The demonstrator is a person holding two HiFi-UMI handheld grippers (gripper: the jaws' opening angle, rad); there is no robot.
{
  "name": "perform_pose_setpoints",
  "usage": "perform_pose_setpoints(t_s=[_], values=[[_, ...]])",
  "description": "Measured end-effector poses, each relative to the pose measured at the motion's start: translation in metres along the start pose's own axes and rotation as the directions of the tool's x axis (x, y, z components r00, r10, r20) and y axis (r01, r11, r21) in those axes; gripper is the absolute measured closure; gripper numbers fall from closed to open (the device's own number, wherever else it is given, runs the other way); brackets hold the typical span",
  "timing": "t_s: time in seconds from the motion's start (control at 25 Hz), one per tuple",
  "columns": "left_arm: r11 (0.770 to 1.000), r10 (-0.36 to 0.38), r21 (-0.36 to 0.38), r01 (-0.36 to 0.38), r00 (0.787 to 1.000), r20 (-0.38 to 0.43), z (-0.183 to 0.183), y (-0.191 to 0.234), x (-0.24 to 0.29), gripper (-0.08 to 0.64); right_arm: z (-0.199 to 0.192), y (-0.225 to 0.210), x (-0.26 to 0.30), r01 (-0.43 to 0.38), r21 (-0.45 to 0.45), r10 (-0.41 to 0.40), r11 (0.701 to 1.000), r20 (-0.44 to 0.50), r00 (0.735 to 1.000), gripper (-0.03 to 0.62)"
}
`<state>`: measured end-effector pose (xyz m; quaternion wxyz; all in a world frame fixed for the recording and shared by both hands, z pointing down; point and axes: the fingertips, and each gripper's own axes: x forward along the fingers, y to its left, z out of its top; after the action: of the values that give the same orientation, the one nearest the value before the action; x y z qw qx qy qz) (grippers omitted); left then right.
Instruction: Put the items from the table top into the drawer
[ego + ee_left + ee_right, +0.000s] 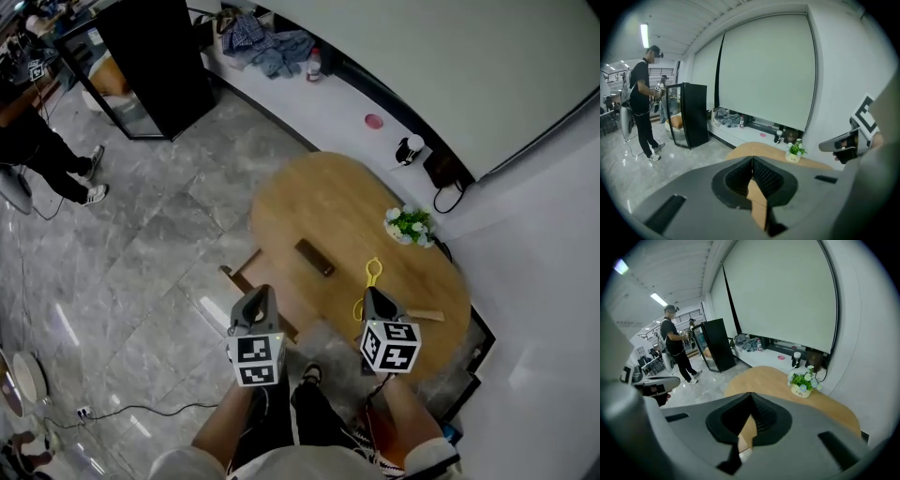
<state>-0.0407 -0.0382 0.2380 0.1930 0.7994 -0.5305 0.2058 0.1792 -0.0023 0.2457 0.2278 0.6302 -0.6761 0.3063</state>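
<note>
An oval wooden table carries a dark flat bar, yellow-handled scissors, a wooden-handled tool and a small potted plant. My left gripper hangs off the table's near left edge, above the floor. My right gripper sits over the near edge, just short of the scissors. Both are shut with nothing between the pads. The left gripper and the right gripper each look across the table toward the plant. A brown wooden part sticks out under the table's left side.
A black cabinet stands at the far left, with a person beside it. The low white ledge along the wall holds clothes, a pink dish and a white cup. A cable runs over the grey floor.
</note>
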Motion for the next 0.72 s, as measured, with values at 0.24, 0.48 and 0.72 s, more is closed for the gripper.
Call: perform_pose_setpoints(t_s=[0.24, 0.48, 0.72], values=[[0.999, -0.033, -0.005, 0.033, 0.997, -0.064, -0.074, 0.009, 0.059, 0.552, -0.054, 0.004, 0.063, -0.016, -0.027, 0.014, 1.0, -0.084, 0.996, 0.6], [0.999, -0.028, -0.042, 0.023, 0.994, -0.105, -0.144, 0.023, 0.117, 0.552, -0.115, 0.001, 0.138, -0.035, -0.023, 0.031, 0.999, -0.147, 0.989, 0.6], [0.998, -0.026, -0.069, 0.014, 0.986, -0.166, -0.195, 0.026, 0.135, 0.552, -0.149, 0.0, 0.165, -0.045, -0.022, 0.041, 0.999, -0.176, 0.984, 0.6]])
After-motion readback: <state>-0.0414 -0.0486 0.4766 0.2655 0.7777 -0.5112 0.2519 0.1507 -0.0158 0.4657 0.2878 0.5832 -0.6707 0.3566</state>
